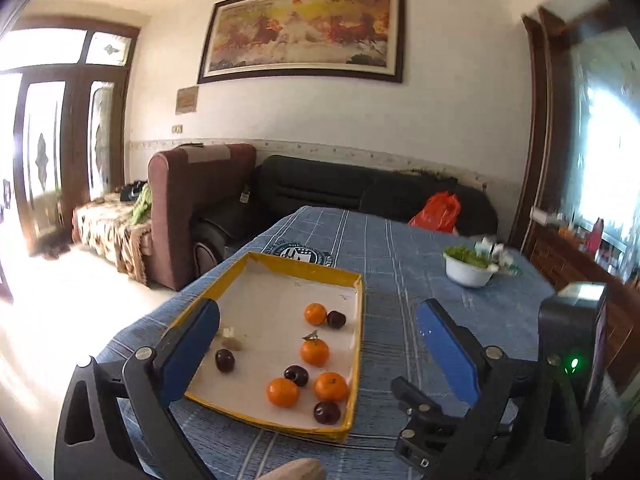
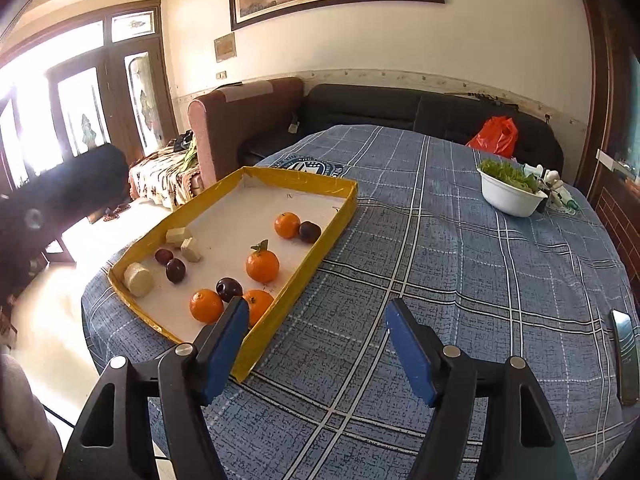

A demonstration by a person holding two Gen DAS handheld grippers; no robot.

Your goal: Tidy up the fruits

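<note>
A shallow yellow-rimmed tray [image 1: 304, 268] [image 2: 298, 179] lies on the blue plaid tablecloth [image 1: 420, 264] [image 2: 440, 248]. It holds several oranges [image 1: 315, 352] [image 2: 262, 266], several dark plums [image 1: 225, 360] [image 2: 176, 270] and pale beige blocks [image 2: 138, 279]. My left gripper [image 1: 320, 320] is open and empty, held above the tray's near right part. My right gripper [image 2: 316, 316] is open and empty, above the cloth beside the tray's near right corner. Its left finger hides part of one orange [image 2: 259, 303].
A white bowl of greens [image 1: 470, 266] [image 2: 510, 188] stands at the table's far right, with small white items beside it. A dark flat object [image 2: 626, 356] lies at the right edge. Sofas and a red bag [image 1: 438, 212] are behind the table.
</note>
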